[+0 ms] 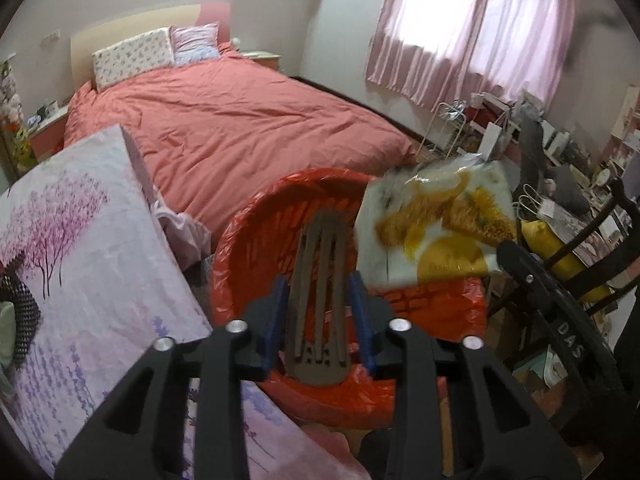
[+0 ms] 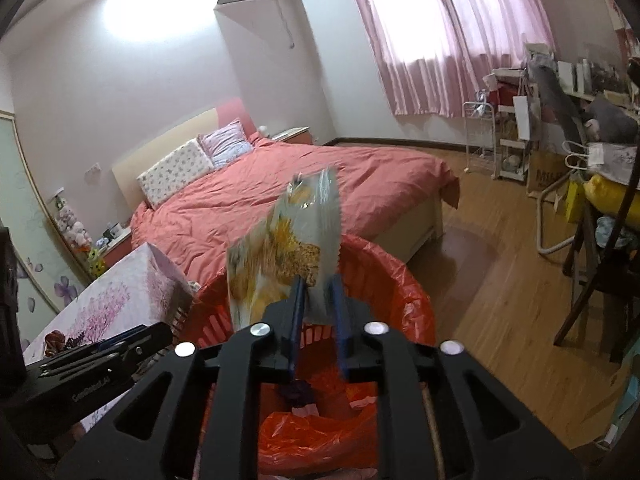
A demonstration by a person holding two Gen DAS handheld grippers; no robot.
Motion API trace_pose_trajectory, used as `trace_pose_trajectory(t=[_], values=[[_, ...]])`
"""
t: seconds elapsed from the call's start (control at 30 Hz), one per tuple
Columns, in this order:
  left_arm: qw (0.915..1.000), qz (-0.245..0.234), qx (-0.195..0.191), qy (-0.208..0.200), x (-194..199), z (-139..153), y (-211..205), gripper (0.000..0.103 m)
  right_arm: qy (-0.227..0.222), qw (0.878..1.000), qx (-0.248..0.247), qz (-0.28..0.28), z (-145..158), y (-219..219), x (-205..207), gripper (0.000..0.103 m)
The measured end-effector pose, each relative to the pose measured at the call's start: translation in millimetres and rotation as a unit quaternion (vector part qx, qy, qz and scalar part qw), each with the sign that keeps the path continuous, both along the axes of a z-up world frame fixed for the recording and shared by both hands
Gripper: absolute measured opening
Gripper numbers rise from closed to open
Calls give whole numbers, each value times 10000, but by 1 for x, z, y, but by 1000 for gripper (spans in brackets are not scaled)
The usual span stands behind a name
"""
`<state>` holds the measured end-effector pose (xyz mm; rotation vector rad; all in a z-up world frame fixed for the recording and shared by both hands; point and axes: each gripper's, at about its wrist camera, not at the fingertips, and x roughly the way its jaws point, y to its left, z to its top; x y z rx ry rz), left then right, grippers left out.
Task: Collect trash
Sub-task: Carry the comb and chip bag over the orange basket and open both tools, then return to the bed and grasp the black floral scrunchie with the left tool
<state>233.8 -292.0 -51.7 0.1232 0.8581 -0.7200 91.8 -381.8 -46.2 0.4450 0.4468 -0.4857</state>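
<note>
A round bin lined with an orange-red plastic bag (image 1: 240, 248) stands below both grippers; it also shows in the right wrist view (image 2: 404, 284). My left gripper (image 1: 320, 312) is shut on a brown slotted cardboard piece (image 1: 320, 280) held over the bin. My right gripper (image 2: 318, 308) is shut on a white and yellow snack wrapper (image 2: 280, 256), held upright over the bin. That wrapper (image 1: 436, 220) appears at the bin's right rim in the left wrist view. Some scraps (image 2: 298, 394) lie inside the bin.
A bed with a pink-red cover (image 1: 240, 120) lies beyond the bin. A box with a purple tree print (image 1: 80, 248) stands to the left. A dark wooden chair (image 2: 600, 280) and cluttered shelves (image 2: 516, 140) are to the right on a wooden floor (image 2: 500, 300).
</note>
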Motion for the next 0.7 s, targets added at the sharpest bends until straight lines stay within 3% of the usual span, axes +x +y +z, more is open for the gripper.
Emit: trace_pose_trajectory(t=[0.07, 0.2, 0.27, 0.4, 0.5, 0.7], values=[[10000, 87, 42, -20, 5, -4, 4, 46, 49, 10000, 27, 6, -2, -2, 0, 33], [9997, 191, 119, -51, 8, -4, 14, 46, 145, 9999, 74, 4, -2, -1, 0, 36], [9994, 256, 186, -167, 8, 0, 19, 48, 163, 9999, -11, -7, 0, -1, -2, 44], [9981, 400, 290, -380, 5, 7, 39, 53, 192, 9996, -181, 19, 7, 6, -2, 45], [9967, 505, 375, -517, 2, 12, 55, 56, 160, 9996, -239, 56, 11, 7, -3, 52], [9934, 828, 443, -664, 0, 23, 105, 60, 188, 9987, -401, 259, 20, 28, 4, 53]])
